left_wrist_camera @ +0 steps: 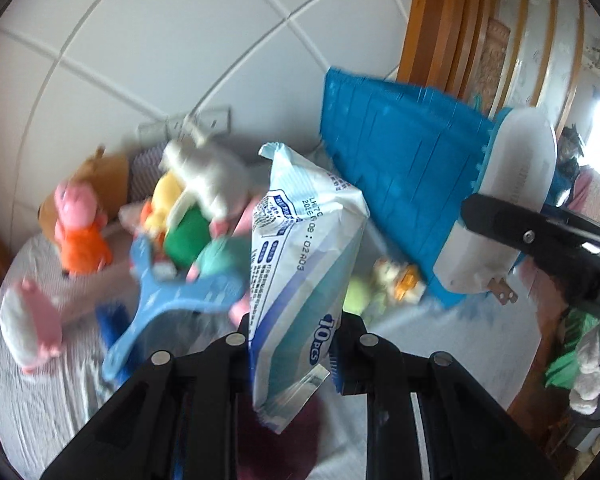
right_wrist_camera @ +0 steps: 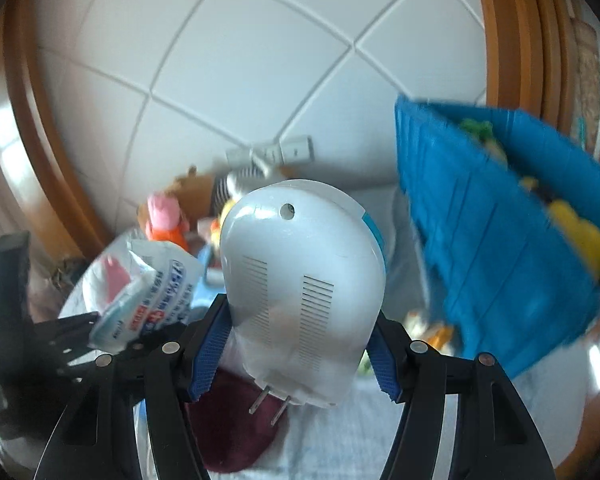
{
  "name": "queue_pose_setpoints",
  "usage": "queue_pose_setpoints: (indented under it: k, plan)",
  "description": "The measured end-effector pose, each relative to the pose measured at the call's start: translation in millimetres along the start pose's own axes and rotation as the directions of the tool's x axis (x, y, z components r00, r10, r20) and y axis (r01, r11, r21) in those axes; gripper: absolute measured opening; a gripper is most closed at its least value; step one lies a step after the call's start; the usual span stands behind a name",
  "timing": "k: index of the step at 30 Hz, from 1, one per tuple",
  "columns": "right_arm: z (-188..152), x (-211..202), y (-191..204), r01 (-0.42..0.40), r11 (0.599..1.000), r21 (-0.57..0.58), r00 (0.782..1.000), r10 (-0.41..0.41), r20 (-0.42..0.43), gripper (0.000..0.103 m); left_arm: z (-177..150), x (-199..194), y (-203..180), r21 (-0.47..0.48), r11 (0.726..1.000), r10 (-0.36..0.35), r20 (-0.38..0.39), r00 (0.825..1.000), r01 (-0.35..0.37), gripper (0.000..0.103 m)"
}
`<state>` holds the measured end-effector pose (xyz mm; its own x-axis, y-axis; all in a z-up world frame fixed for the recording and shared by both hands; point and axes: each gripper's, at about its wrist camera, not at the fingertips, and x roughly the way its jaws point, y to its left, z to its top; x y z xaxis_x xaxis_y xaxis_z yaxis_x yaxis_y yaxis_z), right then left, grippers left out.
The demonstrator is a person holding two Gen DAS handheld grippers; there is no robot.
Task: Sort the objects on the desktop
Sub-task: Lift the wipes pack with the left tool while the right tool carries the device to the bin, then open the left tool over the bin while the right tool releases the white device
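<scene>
My left gripper (left_wrist_camera: 294,344) is shut on a white and blue wipes pack (left_wrist_camera: 300,264) and holds it up above the table. The pack also shows at the left of the right wrist view (right_wrist_camera: 148,292). My right gripper (right_wrist_camera: 300,348) is shut on a white plug-in device (right_wrist_camera: 300,292) with two metal prongs and vent slits. The device also shows at the right of the left wrist view (left_wrist_camera: 500,208), next to a blue slatted basket (left_wrist_camera: 400,160). The basket (right_wrist_camera: 492,232) stands to the right of the device and holds yellow and green toys.
A pile of plush toys (left_wrist_camera: 188,208) lies at the back left on the grey cloth, with a pink pig in orange (left_wrist_camera: 80,228) and a blue plastic piece (left_wrist_camera: 172,300). A dark red cloth (right_wrist_camera: 232,428) lies below my grippers. A tiled wall (right_wrist_camera: 240,60) stands behind.
</scene>
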<state>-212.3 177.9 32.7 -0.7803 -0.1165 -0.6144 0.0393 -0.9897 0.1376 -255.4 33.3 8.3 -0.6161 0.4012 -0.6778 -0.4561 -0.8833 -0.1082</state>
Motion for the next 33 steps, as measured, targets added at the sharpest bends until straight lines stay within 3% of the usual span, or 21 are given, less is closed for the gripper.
queue_pose_setpoints:
  k: [5, 11, 17, 22, 27, 33]
  plan:
    - [54.4, -33.6, -72.2, -0.035, 0.997, -0.065, 0.995, 0.041, 0.091, 0.063, 54.6, 13.5, -72.4, -0.014, 1.000, 0.009, 0.096, 0.995, -0.008, 0.021]
    - [109.0, -54.0, -186.0, 0.017, 0.993, -0.118, 0.994, -0.004, 0.111, 0.063, 122.0, 56.5, -165.8, -0.045, 0.999, -0.011, 0.102, 0.995, 0.016, 0.021]
    - [132.0, -41.4, -297.3, 0.067, 0.993, -0.098, 0.998, -0.066, 0.020, 0.063, 175.8, 122.6, -253.1, -0.023, 0.998, -0.057, -0.029, 0.998, 0.056, 0.021]
    - [131.0, -15.5, -370.5, 0.129, 0.987, -0.098, 0.984, -0.140, -0.115, 0.063, 186.1, 183.1, -305.4, 0.040, 0.999, -0.014, -0.169, 0.986, 0.021, 0.021]
    - [114.8, 11.4, -413.5, 0.166, 0.978, -0.125, 0.949, -0.193, -0.249, 0.063, 175.1, 223.3, -327.4, 0.053, 0.999, 0.014, -0.268, 0.963, 0.000, 0.021]
    - [100.0, 31.8, -431.6, 0.138, 0.983, -0.123, 0.937, -0.170, -0.307, 0.063, 171.6, 248.0, -327.5, 0.030, 0.999, 0.028, -0.333, 0.942, -0.019, 0.021]
